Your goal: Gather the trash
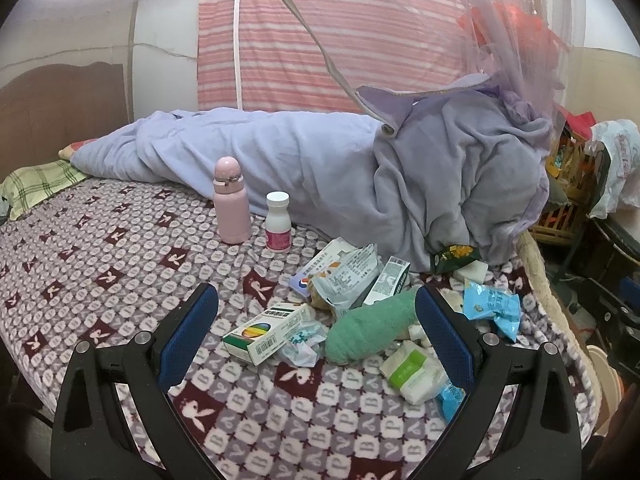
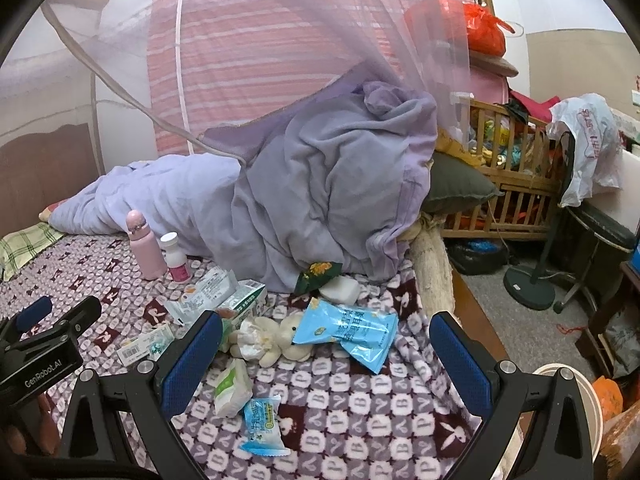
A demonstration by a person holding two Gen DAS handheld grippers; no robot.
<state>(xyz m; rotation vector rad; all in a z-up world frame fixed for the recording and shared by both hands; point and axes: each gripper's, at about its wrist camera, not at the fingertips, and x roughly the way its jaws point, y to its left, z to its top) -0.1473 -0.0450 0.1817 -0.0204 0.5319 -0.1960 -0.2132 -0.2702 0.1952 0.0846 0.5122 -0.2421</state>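
Observation:
Trash lies scattered on the patterned bed blanket [image 1: 120, 264]. My left gripper [image 1: 316, 320] is open above a medicine box [image 1: 264, 332], a crumpled tissue [image 1: 302, 342] and a rolled green towel [image 1: 372, 328], holding nothing. Torn wrappers [image 1: 344, 276] and a blue wrapper [image 1: 492, 308] lie just beyond. My right gripper [image 2: 326, 352] is also open and empty, hovering over the big blue wrapper [image 2: 352, 332], a small blue packet [image 2: 262, 420], a tissue pack [image 2: 234, 388] and a small plush toy [image 2: 280, 340]. The left gripper [image 2: 60, 312] shows at the right wrist view's left edge.
A pink bottle [image 1: 231, 204] and a white pill bottle [image 1: 278, 222] stand upright by the heaped lilac quilt [image 1: 320, 168]. A dark green snack bag [image 2: 318, 274] pokes out under the quilt. A white bucket [image 2: 584, 404] sits on the floor beside the bed, near a fan stand [image 2: 528, 280].

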